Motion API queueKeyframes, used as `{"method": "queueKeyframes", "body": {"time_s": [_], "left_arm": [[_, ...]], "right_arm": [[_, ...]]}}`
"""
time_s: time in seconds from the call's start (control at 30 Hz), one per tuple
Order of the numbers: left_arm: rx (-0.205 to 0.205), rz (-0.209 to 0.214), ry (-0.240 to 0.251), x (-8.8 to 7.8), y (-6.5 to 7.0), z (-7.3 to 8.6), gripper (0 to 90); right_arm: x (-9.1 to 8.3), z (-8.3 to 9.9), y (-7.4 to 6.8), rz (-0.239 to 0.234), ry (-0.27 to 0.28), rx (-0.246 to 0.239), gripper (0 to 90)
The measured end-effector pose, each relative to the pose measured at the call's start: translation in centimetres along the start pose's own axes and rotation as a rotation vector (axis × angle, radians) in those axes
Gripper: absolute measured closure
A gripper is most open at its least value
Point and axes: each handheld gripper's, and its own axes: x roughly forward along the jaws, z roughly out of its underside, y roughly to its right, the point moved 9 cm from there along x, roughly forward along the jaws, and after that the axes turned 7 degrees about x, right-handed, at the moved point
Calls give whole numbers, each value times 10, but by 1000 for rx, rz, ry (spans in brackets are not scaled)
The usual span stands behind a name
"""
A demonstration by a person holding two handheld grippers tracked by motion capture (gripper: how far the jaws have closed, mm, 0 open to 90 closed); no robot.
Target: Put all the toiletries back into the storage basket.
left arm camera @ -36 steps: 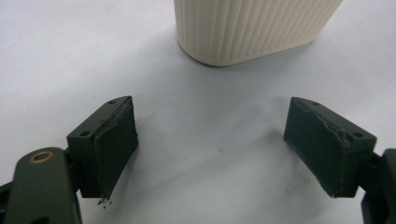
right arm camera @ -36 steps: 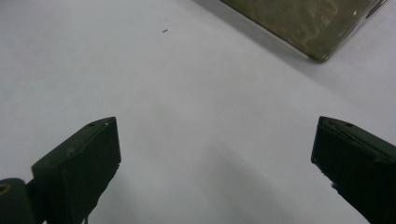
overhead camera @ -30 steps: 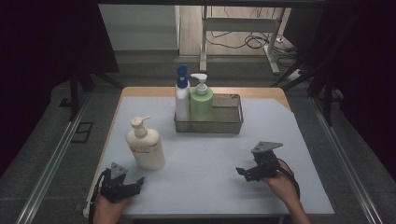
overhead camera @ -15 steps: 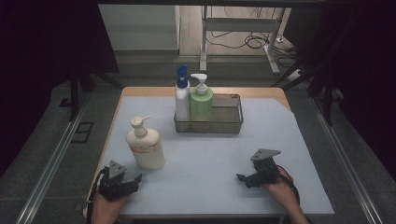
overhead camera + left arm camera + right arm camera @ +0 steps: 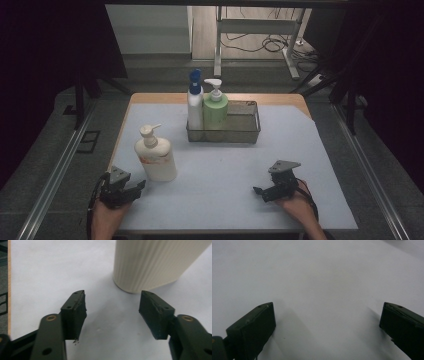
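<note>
- Lower now sits the right tool (image 5: 260,191) than a second ago, its hand (image 5: 295,199) down near the front edge of the surface (image 5: 300,150); the left tool (image 5: 139,186) has barely shifted, and its jaws have just been closing with nothing between them.
- Cream pump bottle (image 5: 155,155) stands upright on the left half of the surface, just beyond the left tool's tips.
- From the left gripper view, that bottle (image 5: 152,262) rises ribbed and pale ahead of the jaws, a little to their right, not touched; the left tool (image 5: 112,303) stands at a middling gap over bare surface.
- Right tool (image 5: 328,315) has its jaws spread wide, bare surface between them.
- Farther back, a wire basket (image 5: 245,131) holds a green pump bottle (image 5: 215,109) and a white, blue-capped bottle (image 5: 195,102), both upright, touching, at its left end.
</note>
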Motion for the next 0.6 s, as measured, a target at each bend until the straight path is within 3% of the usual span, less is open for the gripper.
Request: {"method": "queueKeyframes", "body": {"time_s": [0.27,0.57,0.6], "left_arm": [[14,4,-6,6,-13,-12,507],[18,43,-5,19,-20,-32,792],[16,51,1,21,-20,-34,792]], "right_arm": [[0,0,0,0,1,0,0],[0,0,0,-3,1,1,0],[0,0,0,-3,1,1,0]]}}
